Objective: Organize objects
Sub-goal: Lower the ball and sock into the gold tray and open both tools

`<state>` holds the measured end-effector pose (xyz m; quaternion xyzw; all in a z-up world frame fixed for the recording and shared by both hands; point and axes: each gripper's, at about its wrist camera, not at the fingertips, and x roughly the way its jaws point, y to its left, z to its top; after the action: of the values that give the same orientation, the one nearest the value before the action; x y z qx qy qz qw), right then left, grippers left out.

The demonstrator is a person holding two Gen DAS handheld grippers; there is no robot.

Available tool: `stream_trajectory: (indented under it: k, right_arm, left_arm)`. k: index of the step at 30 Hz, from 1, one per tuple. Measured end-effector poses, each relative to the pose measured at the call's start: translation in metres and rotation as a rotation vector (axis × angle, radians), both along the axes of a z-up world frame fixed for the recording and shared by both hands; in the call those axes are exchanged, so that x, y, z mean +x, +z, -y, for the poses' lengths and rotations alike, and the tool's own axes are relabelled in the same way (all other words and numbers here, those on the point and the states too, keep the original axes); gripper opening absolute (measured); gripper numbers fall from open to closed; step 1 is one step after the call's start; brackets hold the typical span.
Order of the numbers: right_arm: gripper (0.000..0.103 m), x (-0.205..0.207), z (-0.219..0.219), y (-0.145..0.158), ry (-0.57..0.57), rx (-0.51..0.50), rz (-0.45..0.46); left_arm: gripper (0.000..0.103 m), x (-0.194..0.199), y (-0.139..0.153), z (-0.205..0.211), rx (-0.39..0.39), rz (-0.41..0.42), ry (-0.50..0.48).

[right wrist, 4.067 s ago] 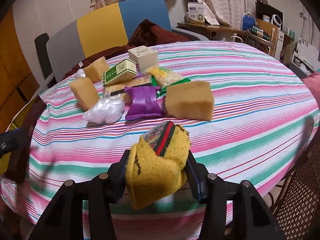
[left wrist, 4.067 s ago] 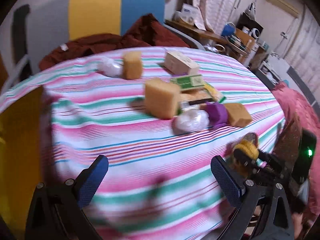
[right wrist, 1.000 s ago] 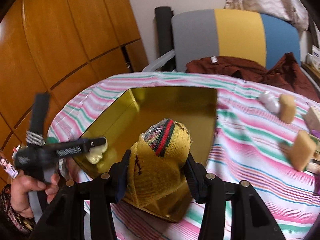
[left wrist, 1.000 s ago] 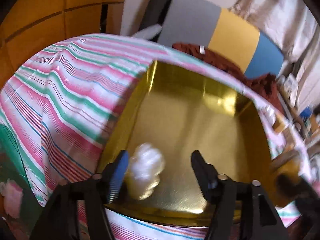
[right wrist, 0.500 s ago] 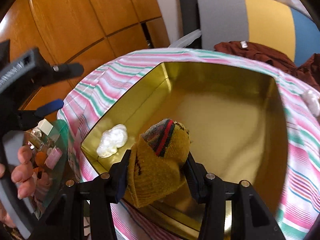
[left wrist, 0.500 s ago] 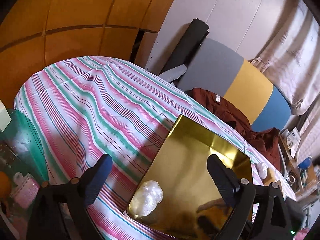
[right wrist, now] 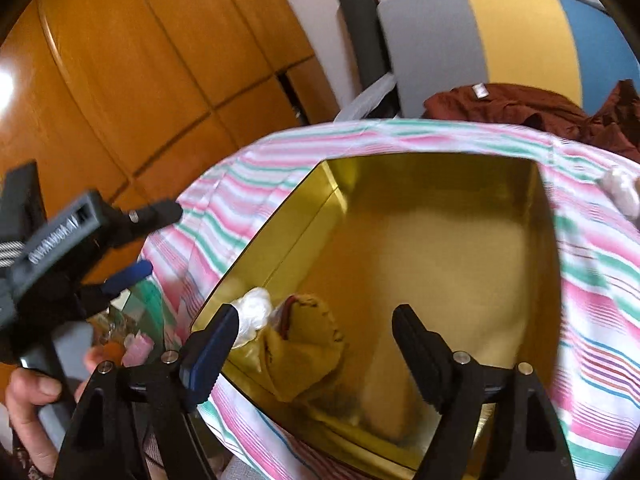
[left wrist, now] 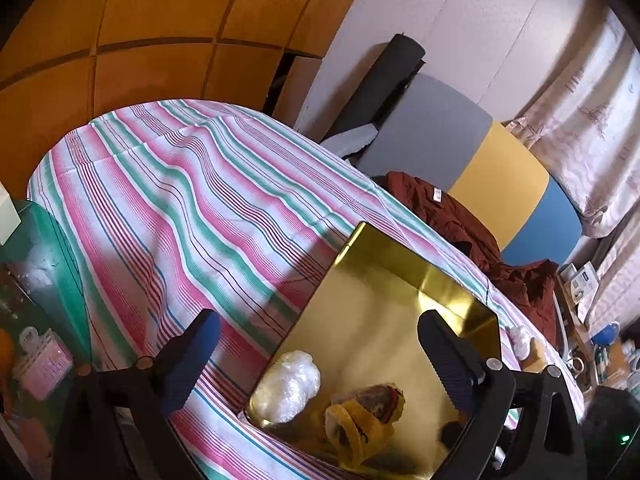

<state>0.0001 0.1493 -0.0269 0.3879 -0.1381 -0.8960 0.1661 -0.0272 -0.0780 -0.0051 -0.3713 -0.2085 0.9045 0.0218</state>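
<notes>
A gold tray [right wrist: 540,240] sits on the striped tablecloth [left wrist: 180,200]; it also shows in the left wrist view [left wrist: 384,272]. A yellow sock [right wrist: 304,352] with a red and green band lies in the tray's near corner, next to a white plastic wad [right wrist: 254,310]. Both show in the left wrist view, the sock [left wrist: 360,420] and the wad [left wrist: 290,386]. My right gripper [right wrist: 312,348] is open just above the sock, not holding it. My left gripper [left wrist: 316,356] is open and empty, held back above the table's edge; it shows in the right wrist view [right wrist: 132,240].
A grey, yellow and blue chair [left wrist: 500,184] with a dark red garment [left wrist: 460,216] stands behind the table. Another white wad [right wrist: 620,192] lies on the cloth right of the tray. A wooden wardrobe [right wrist: 140,80] is on the left. A green glass side table [left wrist: 44,248] stands low left.
My right gripper has opened and the yellow sock now lies in the tray beside the white wad. The left gripper stays back from the tray, open.
</notes>
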Motion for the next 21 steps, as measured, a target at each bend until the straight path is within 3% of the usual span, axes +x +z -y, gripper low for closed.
stream_trajectory:
  k: [10,21]
  right_arm:
    - [0.08,0.022,-0.05,0.022,-0.134,0.057,-0.069]
    - [0.08,0.06,-0.128,0.008,-0.322,0.172,-0.049]
  left_arm:
    - [0.102,0.009,-0.008,-0.04,-0.018,0.007,-0.141]
    - [0.103,0.029,-0.009,-0.092,-0.035,-0.05,-0.372]
